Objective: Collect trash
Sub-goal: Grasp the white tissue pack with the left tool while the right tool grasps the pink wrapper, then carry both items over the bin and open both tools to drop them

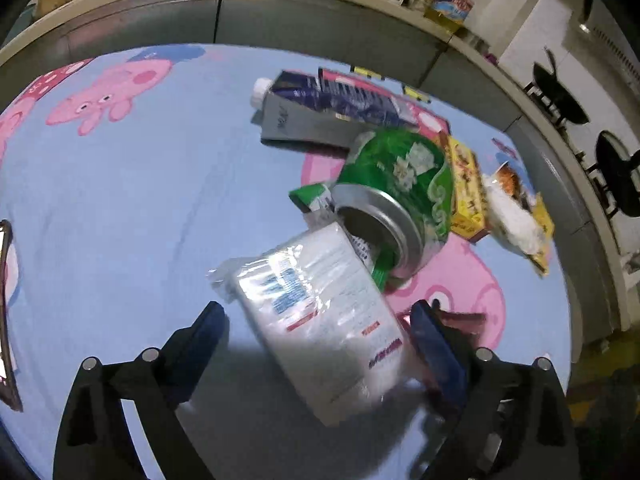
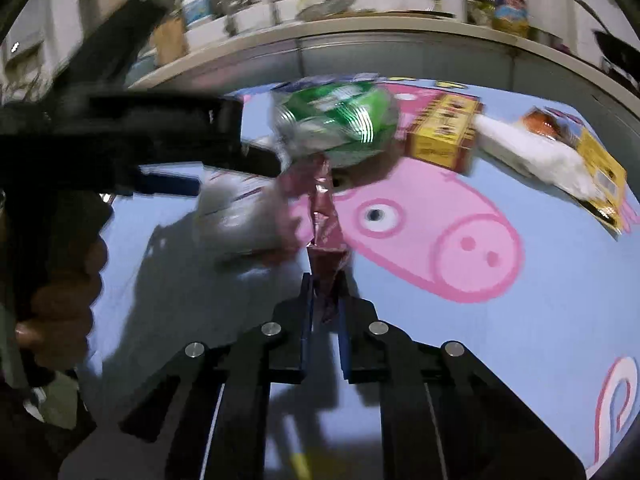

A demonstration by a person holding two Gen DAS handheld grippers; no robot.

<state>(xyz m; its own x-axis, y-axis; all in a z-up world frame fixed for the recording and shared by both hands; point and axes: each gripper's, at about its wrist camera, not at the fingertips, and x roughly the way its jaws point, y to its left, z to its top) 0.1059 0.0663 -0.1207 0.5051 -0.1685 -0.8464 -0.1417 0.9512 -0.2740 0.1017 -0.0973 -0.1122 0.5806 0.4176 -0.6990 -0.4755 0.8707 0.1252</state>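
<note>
Left wrist view. Left hand-held gripper [image 1: 316,340]: jaws spread wide, straddling a white plastic-wrapped packet [image 1: 320,320] without pressing it. The packet lies flat on the cartoon-pig cloth [image 1: 120,208], long axis running from lower right to upper left of the frame. Above it, a crushed green can [image 1: 396,192] on its side, open mouth facing lower left; nothing can be made out inside. Upper centre, a dark carton [image 1: 320,116] lying flat, white cap pointing upper left. Right, a yellow box [image 1: 466,188], then a white crumpled wrapper [image 1: 512,216].

Right wrist view. Right hand-held gripper [image 2: 325,300]: jaws nearly together, clamped on a red foil wrapper [image 2: 324,232] whose long axis runs straight up the frame. A hand [image 2: 60,288] holds the other gripper at left. Blurred can [image 2: 340,120] upper centre.
</note>
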